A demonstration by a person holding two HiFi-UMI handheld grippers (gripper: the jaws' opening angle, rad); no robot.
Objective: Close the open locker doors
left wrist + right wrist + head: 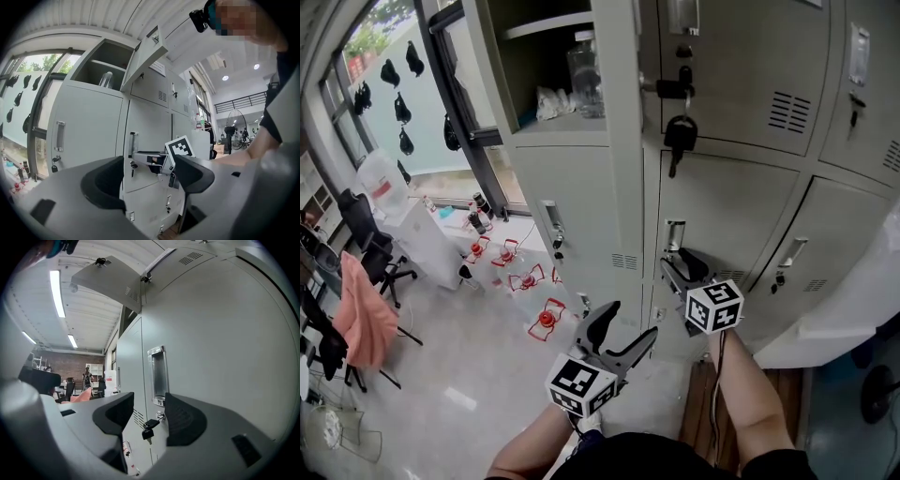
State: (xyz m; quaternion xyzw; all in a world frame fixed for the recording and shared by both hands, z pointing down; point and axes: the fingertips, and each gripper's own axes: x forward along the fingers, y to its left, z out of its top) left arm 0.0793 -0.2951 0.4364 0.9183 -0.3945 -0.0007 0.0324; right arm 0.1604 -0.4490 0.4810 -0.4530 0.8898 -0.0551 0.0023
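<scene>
Left gripper [147,180]: jaws apart, empty, held off grey steel locker bank [741,216].
Right gripper [147,413]: jaws apart, nothing gripped, close to bank face. Black key [147,430] hangs in lock beyond jaws.
Open grey locker door [145,52]: bank top row, above both grippers, swung outward, hinge edge upright. Right gripper judged nearer.
Gripper views show door swing; head view shows compartment interior, clear bottle [586,70], door panel unclear.
</scene>
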